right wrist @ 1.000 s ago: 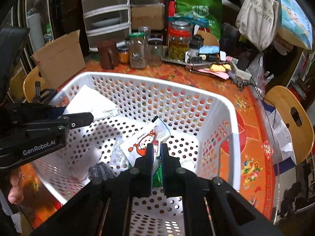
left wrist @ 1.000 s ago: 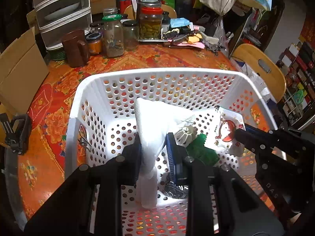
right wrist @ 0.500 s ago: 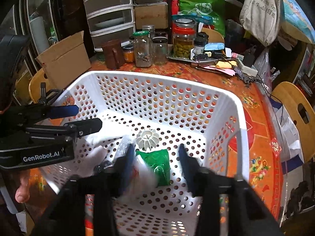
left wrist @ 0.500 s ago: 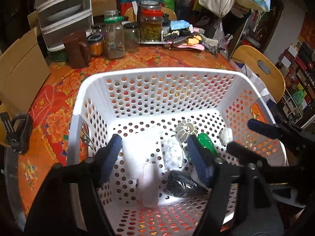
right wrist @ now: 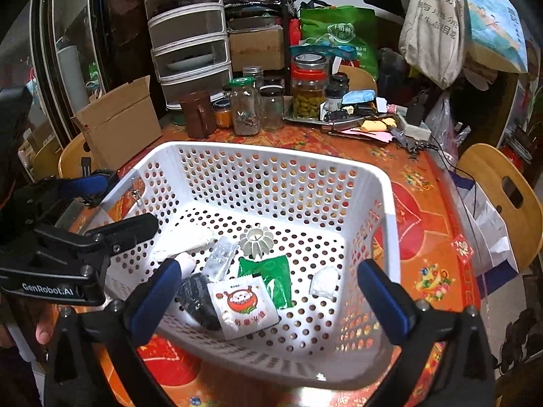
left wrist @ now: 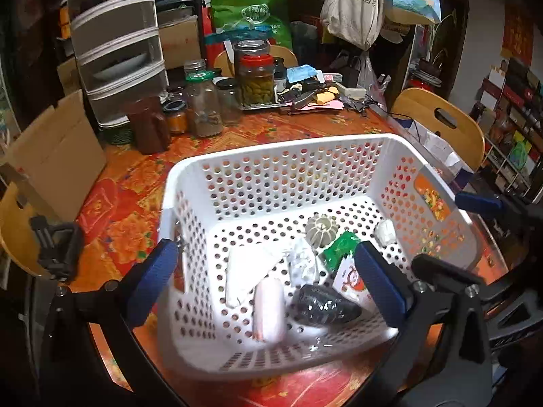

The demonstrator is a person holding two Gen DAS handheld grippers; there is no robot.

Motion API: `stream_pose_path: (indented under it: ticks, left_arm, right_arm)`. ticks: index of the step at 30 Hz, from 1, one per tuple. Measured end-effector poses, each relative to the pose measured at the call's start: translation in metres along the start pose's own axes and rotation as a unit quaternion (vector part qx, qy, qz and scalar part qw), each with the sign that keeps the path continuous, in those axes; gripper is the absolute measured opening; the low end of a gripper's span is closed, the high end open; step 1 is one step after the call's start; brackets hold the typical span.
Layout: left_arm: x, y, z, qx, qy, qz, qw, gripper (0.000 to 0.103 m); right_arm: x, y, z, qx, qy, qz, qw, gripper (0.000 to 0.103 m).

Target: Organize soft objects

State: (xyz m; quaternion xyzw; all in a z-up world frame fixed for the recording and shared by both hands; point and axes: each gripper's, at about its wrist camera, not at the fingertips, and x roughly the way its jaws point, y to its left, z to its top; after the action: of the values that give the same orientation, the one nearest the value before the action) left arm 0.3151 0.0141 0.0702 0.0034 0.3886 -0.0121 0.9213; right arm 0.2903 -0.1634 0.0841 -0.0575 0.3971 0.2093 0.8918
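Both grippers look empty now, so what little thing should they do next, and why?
Probably lift both away from the white basket to look for another soft thing. The left gripper and right gripper have just been opening, with nothing between their jaws. The white cloth and cartoon packet already lie on the basket floor.

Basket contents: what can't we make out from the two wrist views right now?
- Black pouch: right wrist view, its left end sits behind a gripper finger; print unreadable.
- Cartoon sachet: left wrist view, a finger covers its right side.
- Pink roll: left wrist view, blurred, identity unclear.
- Basket near wall: blurred in both views.
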Motion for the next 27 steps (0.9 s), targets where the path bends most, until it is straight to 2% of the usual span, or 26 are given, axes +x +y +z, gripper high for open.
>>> stream_pose_path:
  ticks: [5,10,18,20,22,27]
  left_arm:
    - [-0.038,0.001,-0.020,0.007,-0.039,0.032,0.9987,0.103]
    - [-0.095,0.011,-0.054,-0.001,-0.078,0.022,0.9967,0.103]
    - [-0.180,0.017,-0.115,-0.015,-0.121,0.035,0.9920,0.103]
    - [-0.203,0.016,-0.136,-0.024,-0.134,0.036,0.9901,0.103]
    - [-0.222,0.012,-0.154,-0.032,-0.138,0.041,0.9890,0.103]
    - [-0.265,-0.008,-0.195,-0.031,-0.153,0.048,0.9865,0.103]
  right_arm:
    - [-0.025,0.009,-0.014,-0.003,-0.019,-0.042,0.999,0.103]
    - [-0.074,0.021,-0.040,-0.008,-0.076,-0.083,0.994,0.103]
    - [-0.152,0.046,-0.092,-0.002,-0.145,-0.105,0.984,0.103]
    - [-0.174,0.051,-0.106,0.007,-0.161,-0.091,0.983,0.103]
    - [-0.193,0.056,-0.120,0.013,-0.166,-0.069,0.984,0.103]
    - [-0.225,0.077,-0.156,0.002,-0.174,-0.096,0.980,0.103]
